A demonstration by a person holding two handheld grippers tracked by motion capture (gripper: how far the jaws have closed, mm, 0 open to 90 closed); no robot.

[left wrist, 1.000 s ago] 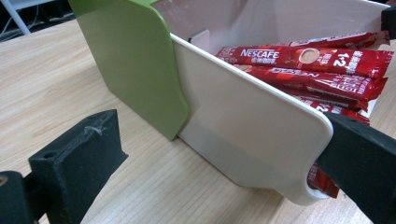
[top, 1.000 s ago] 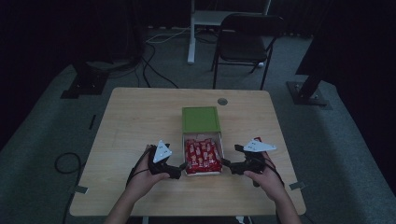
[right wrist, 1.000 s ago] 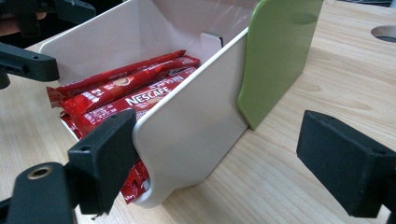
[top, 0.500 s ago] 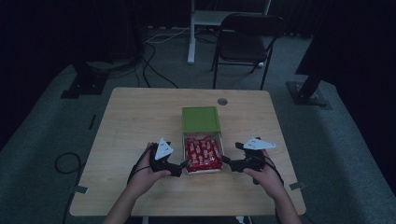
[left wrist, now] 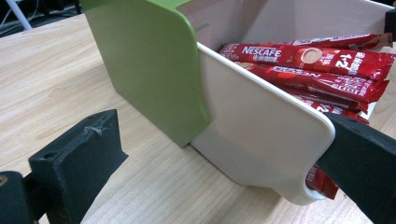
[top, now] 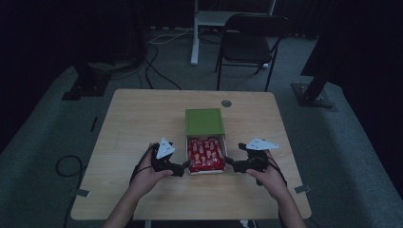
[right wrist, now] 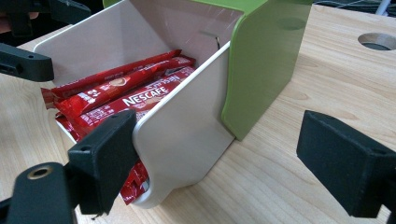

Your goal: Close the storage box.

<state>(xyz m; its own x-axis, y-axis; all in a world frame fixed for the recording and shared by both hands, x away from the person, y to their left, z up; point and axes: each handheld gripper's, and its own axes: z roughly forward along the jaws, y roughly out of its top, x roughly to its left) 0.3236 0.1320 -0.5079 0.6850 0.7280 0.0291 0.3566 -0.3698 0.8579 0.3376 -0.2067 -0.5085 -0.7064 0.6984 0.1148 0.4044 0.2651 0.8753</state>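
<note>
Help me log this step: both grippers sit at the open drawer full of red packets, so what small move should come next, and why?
Probably close both grippers on the drawer side walls. The left gripper and right gripper each stand open, one jaw inside among the packets, one outside the white wall. The drawer sticks out of the green sleeve, so a firm hold comes first.

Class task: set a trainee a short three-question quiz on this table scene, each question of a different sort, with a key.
1. True or false: the left gripper has its jaws shut on a sachet.
2. Multiple choice: the red sachets lie in A) the white tray; B) bare tabletop; C) the chair seat.
3. Short answer: what colour is the sleeve that the tray slides out of?

Key:
1. False; its jaws stand open, one on each side of the tray's wall.
2. A.
3. Green.
</note>
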